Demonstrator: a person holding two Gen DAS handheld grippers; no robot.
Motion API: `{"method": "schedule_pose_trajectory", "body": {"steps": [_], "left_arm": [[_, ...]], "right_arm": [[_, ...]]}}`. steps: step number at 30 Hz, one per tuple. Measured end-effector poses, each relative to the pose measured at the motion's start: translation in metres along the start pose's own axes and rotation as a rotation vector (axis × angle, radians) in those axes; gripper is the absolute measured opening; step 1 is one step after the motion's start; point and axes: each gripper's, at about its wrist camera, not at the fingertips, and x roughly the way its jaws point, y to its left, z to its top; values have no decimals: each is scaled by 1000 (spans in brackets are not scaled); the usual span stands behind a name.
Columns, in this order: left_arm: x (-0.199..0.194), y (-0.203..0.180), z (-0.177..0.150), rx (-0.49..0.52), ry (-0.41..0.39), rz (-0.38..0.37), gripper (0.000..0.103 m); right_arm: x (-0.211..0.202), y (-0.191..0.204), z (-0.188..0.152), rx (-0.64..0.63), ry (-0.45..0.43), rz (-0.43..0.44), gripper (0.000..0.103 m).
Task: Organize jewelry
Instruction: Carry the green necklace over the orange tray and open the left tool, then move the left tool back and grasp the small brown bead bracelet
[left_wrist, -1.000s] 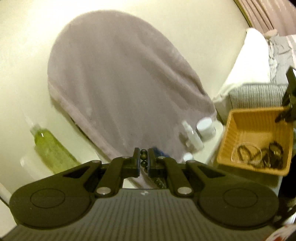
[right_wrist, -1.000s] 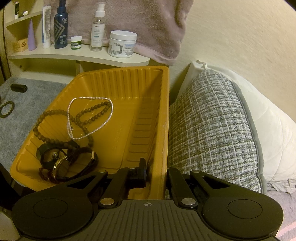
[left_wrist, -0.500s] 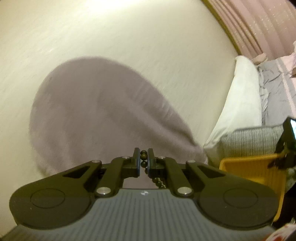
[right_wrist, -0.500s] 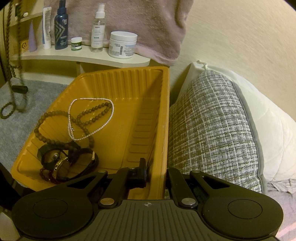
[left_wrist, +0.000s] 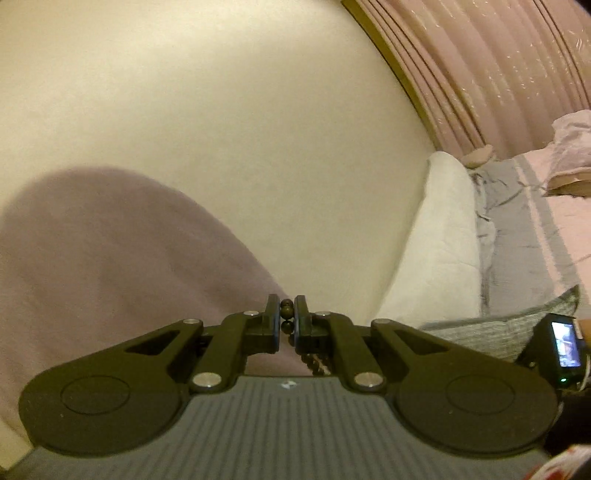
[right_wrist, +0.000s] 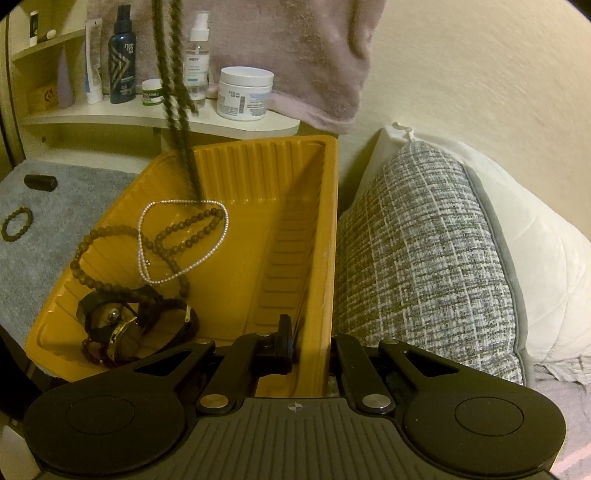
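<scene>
While the left claw pinches a bead necklace hanging over the tray, the right claw clamps the tray's right wall.

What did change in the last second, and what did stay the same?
The left gripper, shut on the beaded necklace, carried it from the left to hang over the yellow tray. The right gripper kept clamping the tray wall; jewelry inside stayed put.
</scene>
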Motion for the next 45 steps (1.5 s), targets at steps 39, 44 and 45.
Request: {"method": "schedule_pose_trajectory", "body": {"steps": [39,44,45], "left_arm": [[131,-89,-135,-197,456,-296,12],[127,-83,-132,-204,441,-273,21],[125,-80,-132,-208,438,-263,21]], "right_arm": [[1,0,0,-5,3,-2,5],[1,0,0,-5,2,-2,5],[1,0,-1,-5,2,-2,5]]}}
